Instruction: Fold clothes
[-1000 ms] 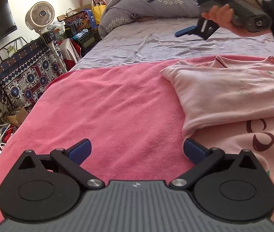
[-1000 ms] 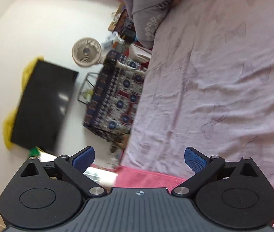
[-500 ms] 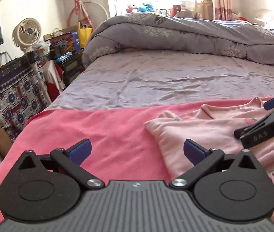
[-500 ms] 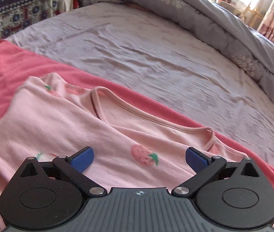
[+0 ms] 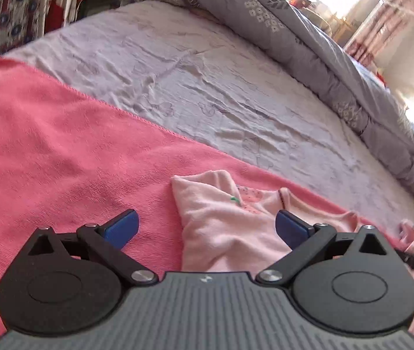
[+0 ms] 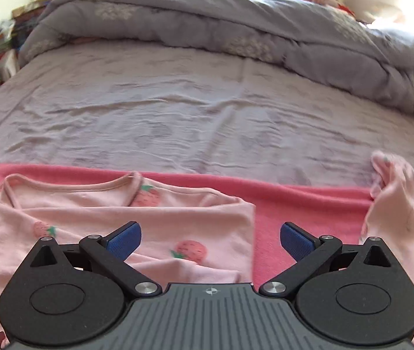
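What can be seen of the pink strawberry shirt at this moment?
The pink strawberry shirt is a soft, knit-looking top with a ribbed round neckline, red strawberry prints and dark lettering low at the left edge. It lies flat, collar toward the grey sheet, on the pink towel. One side looks folded inward with a straight edge; the sleeve lies spread to the right. Both the left gripper and right gripper hang open over it, gripping nothing.

A wide stretch of wrinkled lilac bedsheet [image 6: 195,110] lies bare beyond the pink strawberry-print shirt [image 6: 160,218]. A rolled grey quilt [image 6: 236,26] walls off its far side. Bare coral-pink towel [image 5: 61,151] lies open left of the shirt, and between body and sleeve.
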A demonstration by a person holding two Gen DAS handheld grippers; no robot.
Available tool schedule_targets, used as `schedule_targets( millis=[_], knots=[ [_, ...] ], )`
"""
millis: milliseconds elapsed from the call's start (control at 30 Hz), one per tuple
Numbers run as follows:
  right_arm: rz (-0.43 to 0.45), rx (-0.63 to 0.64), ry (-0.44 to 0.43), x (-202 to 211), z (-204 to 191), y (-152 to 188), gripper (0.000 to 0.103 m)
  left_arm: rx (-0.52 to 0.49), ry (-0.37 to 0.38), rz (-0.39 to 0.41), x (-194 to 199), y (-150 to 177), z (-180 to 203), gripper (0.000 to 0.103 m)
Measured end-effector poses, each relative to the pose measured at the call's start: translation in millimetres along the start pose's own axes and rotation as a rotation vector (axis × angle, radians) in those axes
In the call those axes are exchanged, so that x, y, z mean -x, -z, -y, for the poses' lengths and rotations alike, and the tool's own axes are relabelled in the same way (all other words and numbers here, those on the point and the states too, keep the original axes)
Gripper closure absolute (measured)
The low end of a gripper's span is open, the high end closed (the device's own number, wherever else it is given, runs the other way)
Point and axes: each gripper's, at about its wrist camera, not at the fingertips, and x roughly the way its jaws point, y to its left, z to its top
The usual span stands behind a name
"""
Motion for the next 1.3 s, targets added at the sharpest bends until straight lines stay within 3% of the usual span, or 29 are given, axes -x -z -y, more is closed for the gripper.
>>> schedule_targets(
  millis=[100,167,200,300,333,400,433,467,500,567,600,667,700,767,800,833,900,967,1000,1067,1200,1267,1300],
  knots=[
    [-0.006,-0.088,-0.004,-7.6,33.1,-4.3,0.000,0.109,0.011,0.027,-16.9,-3.2,-10.3,0.002],
    [-0.018,-0.122,-0.022,-18.4,46.0,-4.8,0.002,0.083,-0.020,0.062,-21.4,-5.2,-3.1,0.016],
    [-0.023,-0.129,-0.029,-23.4,49.6,-4.8,0.002,0.056,-0.049,0.071,-23.8,-5.4,1.8,0.035],
    [-0.032,-0.130,-0.049,-35.9,52.0,-4.5,0.002,-0.058,-0.138,0.077,-28.9,-1.8,18.1,0.051],
    [-0.038,-0.136,-0.066,-38.7,52.0,-4.9,0.003,-0.078,-0.144,0.075,-29.5,0.0,20.9,0.058],
    [-0.038,-0.149,-0.112,-41.5,51.0,-5.7,0.004,-0.089,-0.131,0.070,-27.9,2.6,23.2,0.060],
    [-0.033,-0.151,-0.128,-42.0,49.2,-6.1,0.004,-0.082,-0.116,0.067,-26.4,3.5,22.8,0.058],
    [-0.028,-0.152,-0.144,-42.4,47.4,-6.5,0.004,-0.067,-0.096,0.061,-26.5,4.4,21.7,0.051],
    [-0.029,-0.150,-0.156,-43.9,45.3,-6.6,0.004,-0.057,-0.061,0.053,-28.1,5.4,20.9,0.025],
    [-0.051,-0.134,-0.164,-51.5,39.5,-5.1,0.004,-0.056,0.005,0.037,-32.7,7.0,22.9,0.003],
    [-0.063,-0.127,-0.166,-55.2,36.7,-4.0,0.004,-0.079,-0.023,0.028,-35.3,7.6,29.6,0.007],
    [-0.081,-0.114,-0.165,-61.4,31.5,-0.6,0.003,-0.175,-0.147,0.029,-41.0,10.6,47.4,0.028],
    [-0.077,-0.106,-0.160,-62.0,29.6,0.7,0.003,-0.200,-0.184,0.038,-41.3,12.1,51.2,0.047],
    [-0.067,-0.095,-0.159,-61.9,27.5,2.3,0.003,-0.203,-0.199,0.052,-38.6,13.3,51.2,0.062],
    [-0.065,-0.103,-0.166,-62.2,28.6,1.9,0.003,-0.188,-0.189,0.054,-36.8,12.7,49.1,0.084],
    [-0.064,-0.112,-0.173,-62.4,29.8,1.5,0.003,-0.157,-0.164,0.051,-34.5,11.0,45.2,0.087],
    [-0.061,-0.123,-0.182,-62.5,31.5,0.2,0.012,-0.176,-0.161,0.063,-32.2,11.4,47.5,0.090],
    [-0.058,-0.101,-0.166,-61.0,30.0,-3.9,0.054,-0.251,-0.197,0.088,-32.4,15.7,58.7,0.091],
    [-0.058,-0.092,-0.161,-60.1,29.2,-6.1,0.057,-0.280,-0.210,0.104,-32.2,16.8,64.0,0.092],
    [-0.061,-0.087,-0.167,-58.1,27.3,-10.6,0.078,-0.318,-0.225,0.143,-31.4,16.5,73.0,0.092],
    [-0.040,-0.069,-0.141,-53.3,22.0,-20.6,0.086,-0.380,-0.245,0.213,-35.0,9.7,89.5,0.091],
    [0.002,-0.077,-0.097,-51.3,22.7,-27.5,0.095,-0.388,-0.249,0.232,-37.7,4.1,92.1,0.091],
    [0.026,-0.084,-0.070,-51.6,25.0,-32.0,0.095,-0.385,-0.249,0.226,-40.7,2.4,91.0,0.091]
  ],
)
